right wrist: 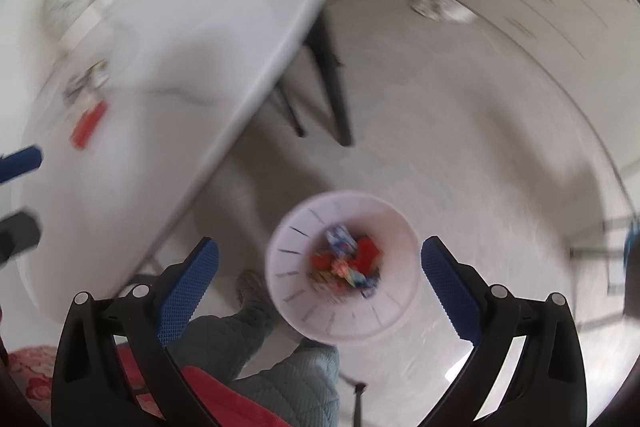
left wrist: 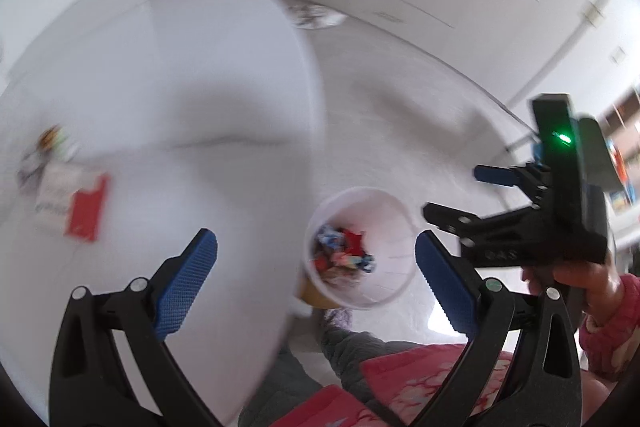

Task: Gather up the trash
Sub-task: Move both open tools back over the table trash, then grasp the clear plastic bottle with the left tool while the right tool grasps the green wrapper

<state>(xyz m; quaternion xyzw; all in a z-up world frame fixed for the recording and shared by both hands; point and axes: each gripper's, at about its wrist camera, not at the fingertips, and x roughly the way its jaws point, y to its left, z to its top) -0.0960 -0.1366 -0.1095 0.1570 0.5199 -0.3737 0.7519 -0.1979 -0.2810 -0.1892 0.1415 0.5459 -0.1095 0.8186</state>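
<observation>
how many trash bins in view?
1. A white bin on the floor beside the white table, already holding colourful wrappers. It appears in both wrist views; others may be outside the frames.

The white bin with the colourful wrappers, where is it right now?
The white bin stands on the floor beside the white table, by the person's feet, seen between the fingers in both wrist views.

Motion-blurred wrappers on table; bin contents indistinct.

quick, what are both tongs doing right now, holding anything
Left tongs: open, holding nothing.
Right tongs: open, holding nothing, above the white bin.
</observation>
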